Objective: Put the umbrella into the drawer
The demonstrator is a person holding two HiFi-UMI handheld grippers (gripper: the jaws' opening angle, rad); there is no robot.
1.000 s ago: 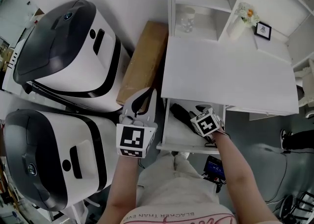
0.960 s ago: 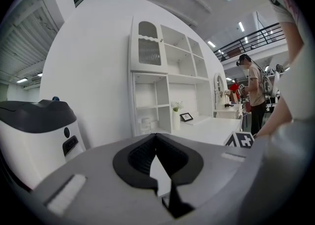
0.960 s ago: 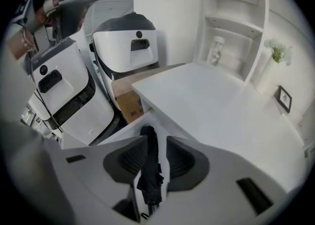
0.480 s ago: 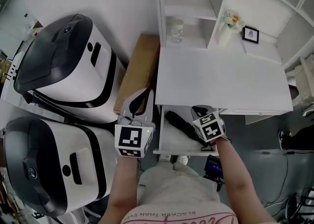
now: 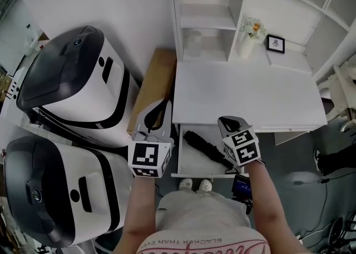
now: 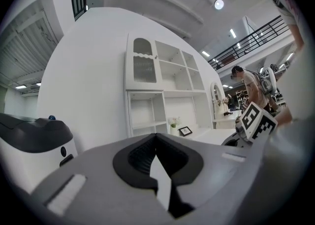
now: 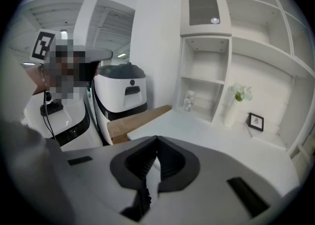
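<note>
Machines [image 5: 72, 80], two white-and-black hulks, fill the floor at left. A white desk [image 5: 245, 94] with shelves stands at right, and a cardboard box [image 5: 156, 89] lies between it and the upper machine. Under the desktop the drawer [image 5: 192, 168] stands pulled out, and the black folded umbrella [image 5: 206, 147] lies slanted inside it. The left gripper [image 5: 161, 108] hovers beside the drawer, jaws pressed together, empty. The right gripper [image 5: 229, 120] hangs over the drawer's right part; its jaws have just been closing and meet on nothing.

Bright, even indoor light, soft shadows; heavy fisheye distortion and dark vignetted corners
</note>
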